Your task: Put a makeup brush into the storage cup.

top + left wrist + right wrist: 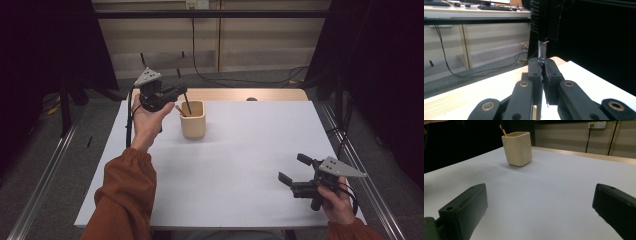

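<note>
The left gripper (pixel 181 93) is at the far left part of the table, held up in the person's left hand (pixel 146 121), and its jaws are closed tight on a thin dark pen (pixel 186 101). In the left gripper view the two black jaws meet in the middle, and the upper end of the pen (pixel 542 52), with a shiny clip part, stands up between the tips (pixel 542 65). From the high view the pen goes down at a slight tilt into the cream pen holder (pixel 193 119), so its lower end is inside the cup while the gripper holds its upper part just above the rim.

The pen holder stands upright on the white table (pixel 240 165), at the far side, left of the middle. One more thing is in it, a pencil with an orange-brown end (pixel 179 109), which leans toward the left rim. In the right gripper view the same holder (pixel 517 148) is far ahead, with the pencil end (pixel 502 130) above its rim.

The right gripper (pixel 293 172) is at the near right corner of the table, in the person's right hand (pixel 336 204), low over the surface. Its jaws stand wide apart and hold nothing; between them I see bare table.
</note>
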Demonstrator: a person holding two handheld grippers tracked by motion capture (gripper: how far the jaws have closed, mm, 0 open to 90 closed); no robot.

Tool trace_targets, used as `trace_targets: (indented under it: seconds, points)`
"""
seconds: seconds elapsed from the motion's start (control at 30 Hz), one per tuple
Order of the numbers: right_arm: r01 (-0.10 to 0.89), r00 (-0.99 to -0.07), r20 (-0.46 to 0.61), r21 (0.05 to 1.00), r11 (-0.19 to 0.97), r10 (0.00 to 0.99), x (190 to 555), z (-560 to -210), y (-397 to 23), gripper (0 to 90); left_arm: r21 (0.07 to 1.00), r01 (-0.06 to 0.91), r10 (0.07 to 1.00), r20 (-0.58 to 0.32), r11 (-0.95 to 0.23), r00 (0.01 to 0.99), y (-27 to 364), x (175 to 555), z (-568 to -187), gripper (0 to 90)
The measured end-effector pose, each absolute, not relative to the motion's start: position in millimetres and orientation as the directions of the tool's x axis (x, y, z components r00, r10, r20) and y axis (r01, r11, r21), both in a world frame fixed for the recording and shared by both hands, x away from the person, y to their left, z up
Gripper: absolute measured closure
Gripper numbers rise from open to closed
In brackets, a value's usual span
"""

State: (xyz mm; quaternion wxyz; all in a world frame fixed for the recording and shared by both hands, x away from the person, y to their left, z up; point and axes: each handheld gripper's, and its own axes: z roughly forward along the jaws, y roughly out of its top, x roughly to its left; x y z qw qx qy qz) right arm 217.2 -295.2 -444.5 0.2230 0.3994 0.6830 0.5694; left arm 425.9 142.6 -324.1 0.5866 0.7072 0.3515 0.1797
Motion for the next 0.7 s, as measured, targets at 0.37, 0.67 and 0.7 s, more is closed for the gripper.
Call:
trace_targets:
  seconds: [0.37, 0.67, 0.7]
  points:
    - [0.295, -0.586, 0.141, 0.954, 0.048, 0.798, 216.8, -446.0, -294.2, 0.0, 0.954, 0.286, 0.708, -0.140, -0.091, 0.693, 137.2, 433.4, -334.3, 85.5]
    - [0.291, -0.596, 0.137, 0.955, 0.055, 0.791, 216.8, -446.7, -293.8, 0.0, 0.953, 0.285, 0.700, -0.133, -0.105, 0.702, 130.1, 436.5, -340.6, 85.4]
    - [0.291, -0.597, 0.136, 0.955, 0.055, 0.791, 216.7, -446.7, -293.7, 0.0, 0.952, 0.285, 0.703, -0.129, -0.110, 0.700, 129.9, 437.2, -341.5, 85.4]
